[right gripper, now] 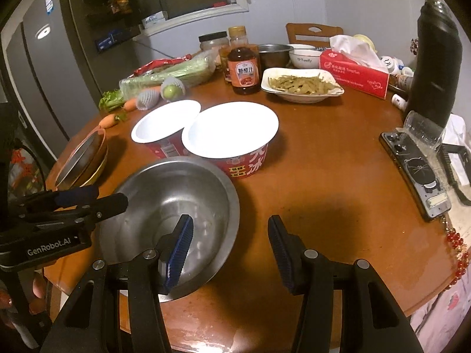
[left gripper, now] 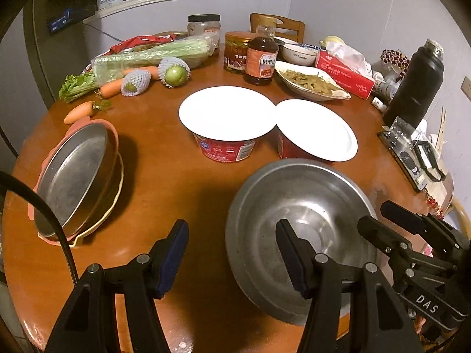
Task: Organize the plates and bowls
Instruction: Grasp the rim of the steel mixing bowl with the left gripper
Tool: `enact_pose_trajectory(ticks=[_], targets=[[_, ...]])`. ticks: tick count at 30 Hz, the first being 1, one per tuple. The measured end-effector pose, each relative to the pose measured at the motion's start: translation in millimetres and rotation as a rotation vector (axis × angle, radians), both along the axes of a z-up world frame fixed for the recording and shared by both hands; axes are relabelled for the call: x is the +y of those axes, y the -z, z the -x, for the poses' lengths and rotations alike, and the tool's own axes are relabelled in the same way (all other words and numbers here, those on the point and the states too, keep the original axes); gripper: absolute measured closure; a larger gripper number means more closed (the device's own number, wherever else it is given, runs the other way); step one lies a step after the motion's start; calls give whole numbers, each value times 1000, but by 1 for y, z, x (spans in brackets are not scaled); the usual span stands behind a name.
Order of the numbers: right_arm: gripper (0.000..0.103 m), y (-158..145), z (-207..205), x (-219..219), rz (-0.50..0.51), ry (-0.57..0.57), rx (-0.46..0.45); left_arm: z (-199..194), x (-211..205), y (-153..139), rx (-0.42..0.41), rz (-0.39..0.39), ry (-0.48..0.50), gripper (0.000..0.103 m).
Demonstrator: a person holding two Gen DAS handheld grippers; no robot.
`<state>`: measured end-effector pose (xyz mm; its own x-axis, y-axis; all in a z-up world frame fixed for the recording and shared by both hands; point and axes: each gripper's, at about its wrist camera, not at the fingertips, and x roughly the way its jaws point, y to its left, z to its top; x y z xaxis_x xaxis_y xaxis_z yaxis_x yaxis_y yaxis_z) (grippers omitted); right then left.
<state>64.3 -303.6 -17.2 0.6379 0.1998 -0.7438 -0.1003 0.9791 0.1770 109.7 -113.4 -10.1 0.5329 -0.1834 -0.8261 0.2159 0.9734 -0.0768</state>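
Observation:
A large steel bowl (left gripper: 294, 194) (right gripper: 176, 188) stands upright and empty on the brown round table (left gripper: 176, 182), near its front edge. My left gripper (left gripper: 232, 226) (right gripper: 109, 194) is open and straddles the bowl's left rim, one finger inside and one outside. Over the opposite rim my right gripper (right gripper: 230, 220) (left gripper: 374, 214) stands open the same way. No pad presses on the metal. A tilted steel plate (left gripper: 73, 173) (right gripper: 79, 156) lies on a pink and a yellow plate at the left.
Two red paper noodle bowls (left gripper: 226, 114) (right gripper: 232, 129) stand just behind the steel bowl. Farther back are a dish of food (left gripper: 312, 83), a sauce bottle (left gripper: 260, 58), a tissue box (left gripper: 344, 73), a white bowl (left gripper: 298, 54) and vegetables (left gripper: 141, 58). A black flask (left gripper: 415, 82) and a phone (right gripper: 418, 173) sit at the right.

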Motion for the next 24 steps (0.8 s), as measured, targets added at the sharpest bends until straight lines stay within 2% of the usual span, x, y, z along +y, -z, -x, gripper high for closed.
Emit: enact_pose_trajectory(ticks=[3, 5, 9, 13, 15, 24], targets=[[50, 6, -2, 1, 3, -8, 11, -2, -3, 4, 9, 8, 11, 42], [58, 10, -4, 3, 9, -13, 13, -4, -5, 7, 12, 15, 14, 42], [66, 13, -7, 6, 18, -21, 16, -7, -6, 12, 20, 26, 25, 42], [74, 15, -7, 11, 23, -38, 20, -8, -8, 17, 35, 41, 43, 49], [75, 14, -7, 14, 30, -48, 15, -8, -10, 18, 39, 48, 55, 56], [75, 8, -5, 24, 54, -65, 6, -2, 3, 14, 37, 54, 41, 57]])
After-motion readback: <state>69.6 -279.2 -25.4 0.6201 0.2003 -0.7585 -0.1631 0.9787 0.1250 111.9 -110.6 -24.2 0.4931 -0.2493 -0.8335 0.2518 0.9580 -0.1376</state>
